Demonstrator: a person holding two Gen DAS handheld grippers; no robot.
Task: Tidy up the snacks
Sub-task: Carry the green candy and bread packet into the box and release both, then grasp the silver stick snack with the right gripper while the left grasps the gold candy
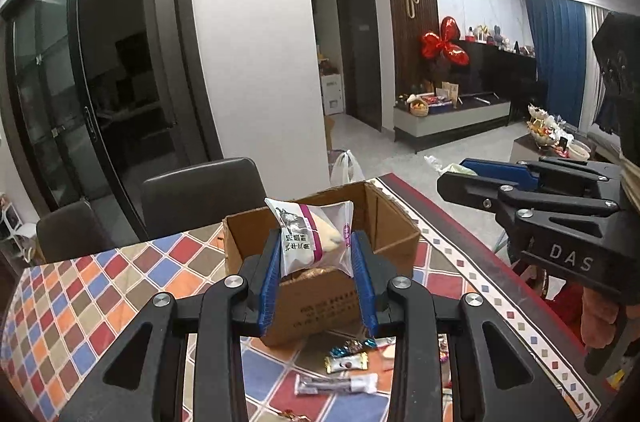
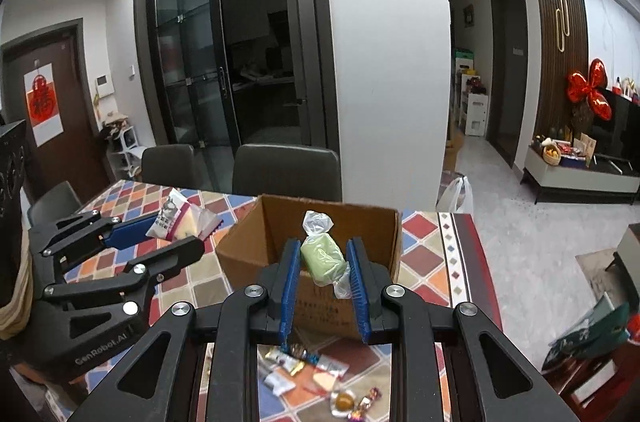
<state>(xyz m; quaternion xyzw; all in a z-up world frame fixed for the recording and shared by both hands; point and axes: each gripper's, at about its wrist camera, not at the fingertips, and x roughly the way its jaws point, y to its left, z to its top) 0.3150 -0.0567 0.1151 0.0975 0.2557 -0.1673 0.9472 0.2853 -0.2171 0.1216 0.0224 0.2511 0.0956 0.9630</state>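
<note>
Gripping a clear snack packet [image 1: 316, 238] with a purple band and Chinese print too small to read, the left gripper [image 1: 316, 262] has its blue pads pressed on the packet's two sides, holding it upright. Just past those fingers sits the open cardboard box [image 1: 320, 286], its near wall printed with small text I cannot make out; the box mouth lies directly ahead and slightly below the packet.

Between the right gripper [image 2: 324, 262] fingers is a green wrapped sweet [image 2: 322, 256], clamped with its twisted clear ends sticking out above and below. The same box [image 2: 256, 246] stands right beyond these fingertips, its rim unobstructed on the near side.

Below both pairs of fingers, loose wrapped candies [image 2: 304, 366] are scattered on the checkered tablecloth [image 2: 424, 262]. The table edge runs close on the right, with open floor beyond. "DAS" reads on the right gripper's body, "GenRobot.AI" on the left's.
</note>
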